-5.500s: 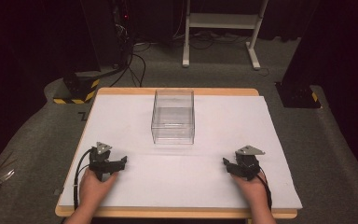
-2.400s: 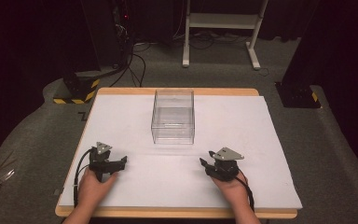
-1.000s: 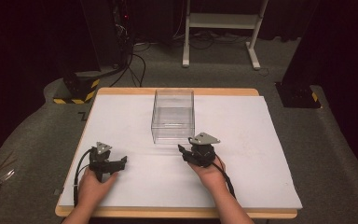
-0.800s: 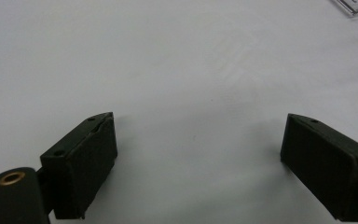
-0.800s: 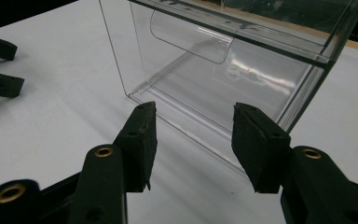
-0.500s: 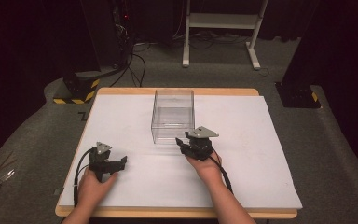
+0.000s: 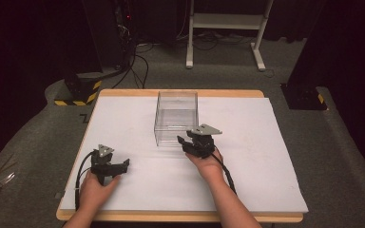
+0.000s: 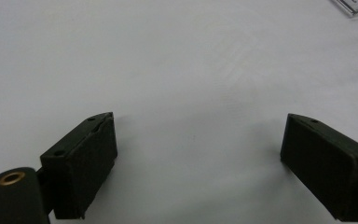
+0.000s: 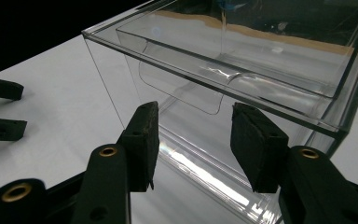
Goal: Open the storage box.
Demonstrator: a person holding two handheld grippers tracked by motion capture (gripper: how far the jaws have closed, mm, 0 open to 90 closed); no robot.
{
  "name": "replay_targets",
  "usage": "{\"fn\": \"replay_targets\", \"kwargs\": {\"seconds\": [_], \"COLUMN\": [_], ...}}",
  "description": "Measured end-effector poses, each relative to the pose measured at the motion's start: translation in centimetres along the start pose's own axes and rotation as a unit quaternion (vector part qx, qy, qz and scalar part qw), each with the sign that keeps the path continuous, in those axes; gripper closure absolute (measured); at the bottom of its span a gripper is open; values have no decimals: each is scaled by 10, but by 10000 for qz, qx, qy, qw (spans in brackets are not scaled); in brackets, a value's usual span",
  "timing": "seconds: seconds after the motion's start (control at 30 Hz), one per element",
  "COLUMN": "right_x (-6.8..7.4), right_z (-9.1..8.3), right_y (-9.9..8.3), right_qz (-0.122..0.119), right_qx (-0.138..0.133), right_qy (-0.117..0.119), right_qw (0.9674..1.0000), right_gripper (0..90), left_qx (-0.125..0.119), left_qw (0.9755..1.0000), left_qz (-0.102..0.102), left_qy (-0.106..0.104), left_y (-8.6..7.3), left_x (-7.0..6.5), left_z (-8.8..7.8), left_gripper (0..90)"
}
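Note:
A clear plastic box (image 7: 175, 116) stands upright near the middle of the white table cover (image 7: 266, 156); it looks empty. My right gripper (image 7: 185, 141) is right in front of the box's near wall, at its right part. Its jaws are open, with nothing between them. In the right gripper view the box (image 9: 242, 70) is close ahead, and a curved cut-out handle shows in its front panel. My left gripper (image 7: 123, 165) rests low on the cover at the front left, open and pointing right. In the left gripper view its gripper (image 8: 198, 154) holds nothing above bare white.
The wooden table edge (image 7: 180, 217) runs along the front. Beyond the table are a white frame stand (image 7: 225, 21), cables (image 7: 135, 61) and a yellow-black striped block (image 7: 78, 92) on the floor. A corner of the box (image 8: 356, 7) shows in the left gripper view.
My right gripper has moved from the front right of the table leftward and forward up to the box's front wall. The left gripper has stayed in place.

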State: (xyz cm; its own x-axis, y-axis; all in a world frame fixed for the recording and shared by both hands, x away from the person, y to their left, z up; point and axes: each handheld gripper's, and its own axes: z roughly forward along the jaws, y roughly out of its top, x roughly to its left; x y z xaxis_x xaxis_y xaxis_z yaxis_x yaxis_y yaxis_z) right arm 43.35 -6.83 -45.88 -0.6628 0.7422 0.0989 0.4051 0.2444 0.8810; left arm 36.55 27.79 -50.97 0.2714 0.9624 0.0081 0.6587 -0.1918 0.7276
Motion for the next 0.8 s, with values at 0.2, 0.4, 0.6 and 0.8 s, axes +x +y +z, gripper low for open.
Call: {"fn": "replay_targets", "kwargs": {"seconds": [0.2, 0.4, 0.6, 0.8], "right_x": [-4, -7, -10, -12], "right_z": [5, 9, 11, 12], "right_y": [-2, -3, -2, -3], "right_qz": [18, 8, -28, -43], "right_qx": [-65, -132, -222, -251], "right_qy": [130, 259, 336, 426], "right_qw": [9999, 9996, 9992, 9988], "right_gripper": [557, 593, 590, 645], "left_qx": [-1, 5, 6, 4], "left_qw": [10000, 10000, 10000, 10000], "left_qz": [0, 8, 11, 9], "left_qy": [1, 3, 4, 5], "left_y": [0, 0, 0, 0], "left_x": [0, 0, 0, 0], "left_z": [0, 0, 0, 0], "left_gripper": [110, 110, 110, 110]}}
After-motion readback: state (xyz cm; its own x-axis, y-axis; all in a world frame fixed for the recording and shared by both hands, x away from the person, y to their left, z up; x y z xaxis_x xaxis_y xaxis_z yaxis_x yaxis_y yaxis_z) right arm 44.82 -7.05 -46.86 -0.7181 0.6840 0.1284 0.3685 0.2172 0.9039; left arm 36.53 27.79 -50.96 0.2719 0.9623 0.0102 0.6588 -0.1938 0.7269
